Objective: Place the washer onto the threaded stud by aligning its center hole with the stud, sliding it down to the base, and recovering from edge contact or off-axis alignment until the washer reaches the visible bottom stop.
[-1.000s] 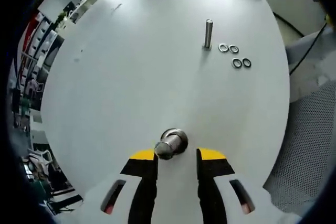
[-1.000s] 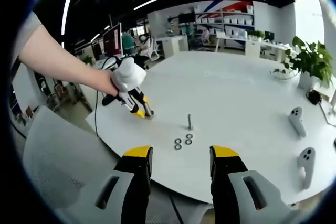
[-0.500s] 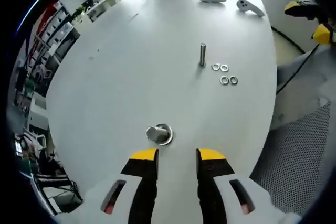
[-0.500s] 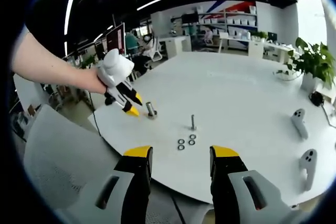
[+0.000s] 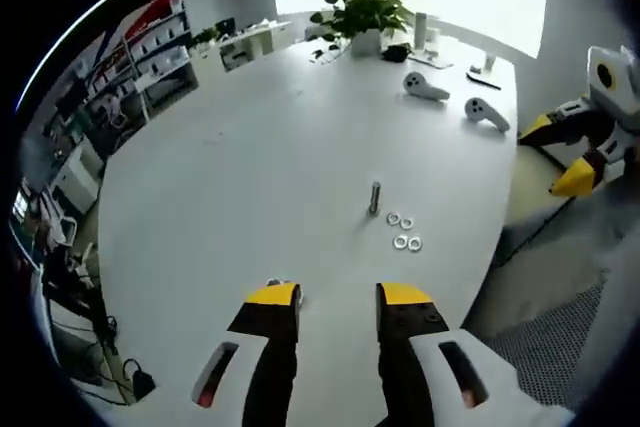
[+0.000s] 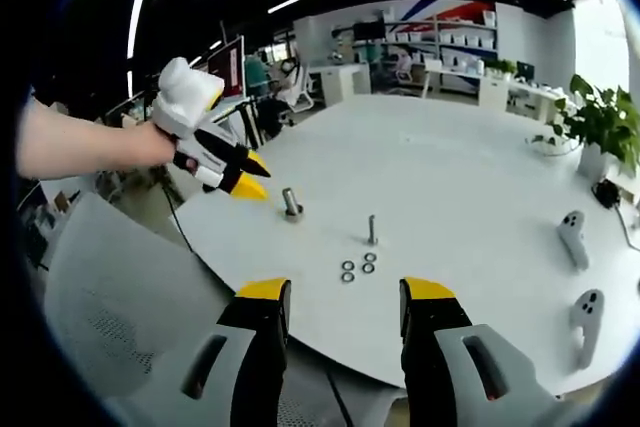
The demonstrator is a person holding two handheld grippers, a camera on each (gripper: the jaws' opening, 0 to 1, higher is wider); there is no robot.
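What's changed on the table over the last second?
The left gripper has let go of the thick bolt and pulled back, jaws open. The bolt stands where it was set. The thin stud, four washers and right gripper haven't moved.

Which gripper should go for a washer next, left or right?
Right, probably. The right gripper is open and points at the washers beside the stud. The left gripper hangs lifted over the table edge.

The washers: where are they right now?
In the right gripper view, four washers lie flat on the white table, just in front of the slim threaded stud and beyond the open right gripper.
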